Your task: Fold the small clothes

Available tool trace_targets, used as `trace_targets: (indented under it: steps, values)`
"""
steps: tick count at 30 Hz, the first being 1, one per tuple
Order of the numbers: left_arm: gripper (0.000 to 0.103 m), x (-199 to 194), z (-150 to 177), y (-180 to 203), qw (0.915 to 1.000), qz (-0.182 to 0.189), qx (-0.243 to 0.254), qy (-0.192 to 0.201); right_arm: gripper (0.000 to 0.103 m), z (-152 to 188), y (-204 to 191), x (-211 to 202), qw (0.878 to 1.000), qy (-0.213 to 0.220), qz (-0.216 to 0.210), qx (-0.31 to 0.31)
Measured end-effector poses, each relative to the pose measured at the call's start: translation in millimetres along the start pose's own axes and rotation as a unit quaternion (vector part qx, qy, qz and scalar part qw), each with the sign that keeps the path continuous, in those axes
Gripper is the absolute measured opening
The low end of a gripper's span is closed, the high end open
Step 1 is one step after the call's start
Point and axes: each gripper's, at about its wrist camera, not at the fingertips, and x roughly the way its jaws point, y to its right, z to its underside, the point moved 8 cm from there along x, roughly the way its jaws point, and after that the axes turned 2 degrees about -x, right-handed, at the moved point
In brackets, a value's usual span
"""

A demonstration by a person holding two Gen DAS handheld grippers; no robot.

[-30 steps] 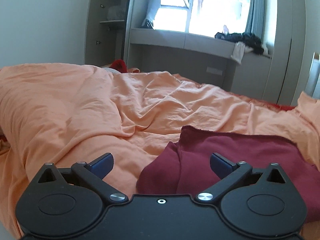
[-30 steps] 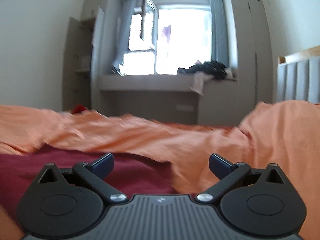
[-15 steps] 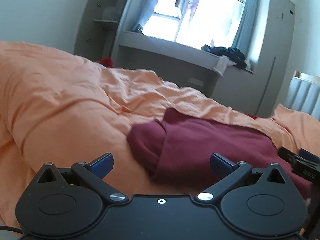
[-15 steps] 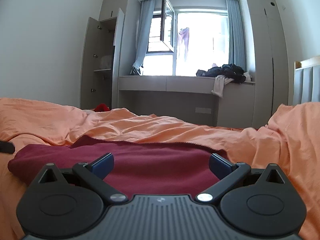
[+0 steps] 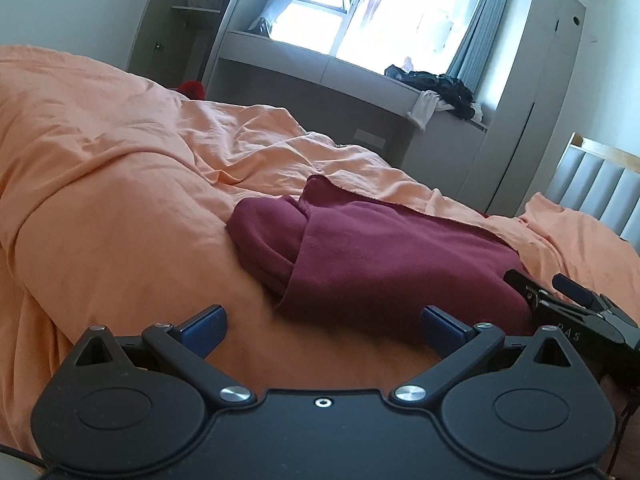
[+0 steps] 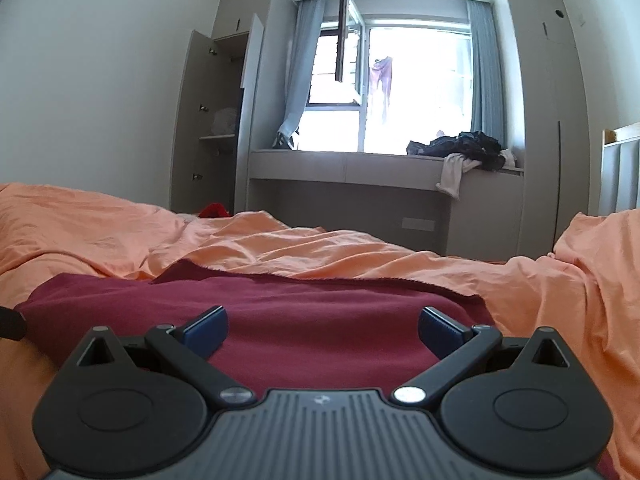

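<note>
Dark red knit garment (image 5: 384, 256) lies folded on the rumpled orange cotton duvet (image 5: 120, 208) that covers the bed, spread flat with a rolled thickness of cloth tucked under its left end. In the right wrist view the same garment (image 6: 320, 312) fills the bedding directly ahead, its far hem running straight across the duvet (image 6: 360, 260).

The left tool (image 5: 323, 322) hovers at the garment's near left corner with its blue-padded fingers spread wide, and nothing sits between them. The right tool (image 6: 322, 326) hangs over the garment's near edge, its fingers equally far apart and gripping nothing. From the left wrist view the right tool (image 5: 560, 300) shows at the garment's right end, just beside the cloth; whether it touches cannot be told.

Beyond the bed stands a grey built-in window bench (image 6: 348, 164) with a heap of dark clothes (image 6: 464, 148) on its right part. An open grey wardrobe (image 6: 216, 120) stands to the left, and a small red cloth item (image 6: 214, 210) shows past the duvet's far edge.
</note>
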Motion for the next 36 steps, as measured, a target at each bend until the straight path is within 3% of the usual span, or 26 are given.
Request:
trace_targets:
  steps: [4,19,23,31,36]
  values:
    - [0.103,3.5,0.9,0.9,1.0,-0.008,0.002,-0.001,0.103,9.6,-6.0,2.6,1.0,-0.012,0.007,-0.022]
    - [0.103,6.4,4.6,-1.0,0.9998,-0.017,0.007,-0.002,0.103,15.5,-7.1,-1.1,1.0,-0.009,0.021,-0.008]
    - [0.103,4.7,7.7,2.4,1.0,-0.001,0.002,0.0,0.103,17.5,-8.3,-2.0,1.0,-0.006,0.026,-0.008]
    - [0.103,3.1,10.2,9.4,0.9958,0.08,-0.045,-0.003,0.103,21.9,-13.6,-4.1,0.999,-0.001,0.036,-0.015]
    - [0.103,21.7,5.4,13.2,0.9936,0.083,-0.076,-0.005,0.103,22.1,-14.7,-2.3,0.999,-0.002,0.035,-0.014]
